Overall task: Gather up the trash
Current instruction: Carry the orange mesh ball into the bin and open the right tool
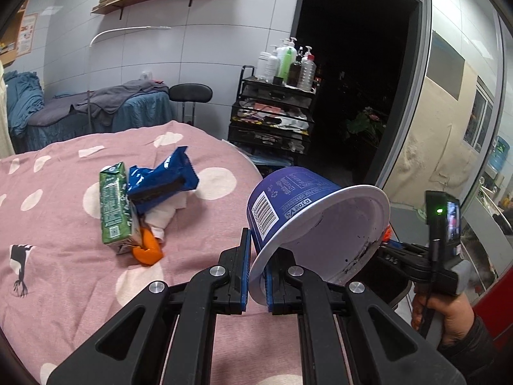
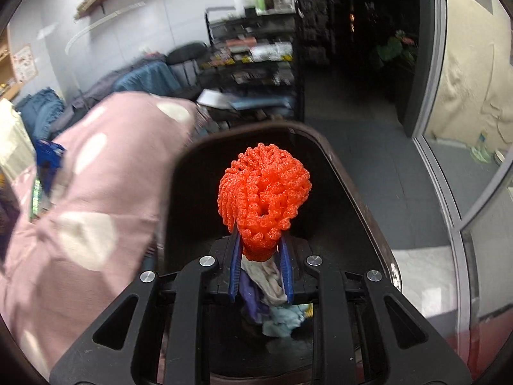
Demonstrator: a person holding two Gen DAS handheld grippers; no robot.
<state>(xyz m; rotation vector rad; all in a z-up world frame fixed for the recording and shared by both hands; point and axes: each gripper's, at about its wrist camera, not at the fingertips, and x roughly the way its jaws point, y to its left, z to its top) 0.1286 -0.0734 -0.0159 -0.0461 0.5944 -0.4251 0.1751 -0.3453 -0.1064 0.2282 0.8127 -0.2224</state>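
The left gripper (image 1: 255, 268) clamped the white rim of a blue barcoded paper bowl (image 1: 288, 202) — writing unreadable; the right gripper (image 2: 262, 268) pinched an orange foam fruit net (image 2: 264, 192) over a dark bin (image 2: 359, 173).

Little can be read. The blue round paper tub with a white rim (image 1: 288, 205), held just above the left tongs' tips, carries a white barcode label and lines of white print that stand upside down; a few large characters near the rim cannot be made out with certainty. The green rectangular drink carton (image 1: 114, 205), up and to the left of those tongs, bears small white print and a square code, too small to read.
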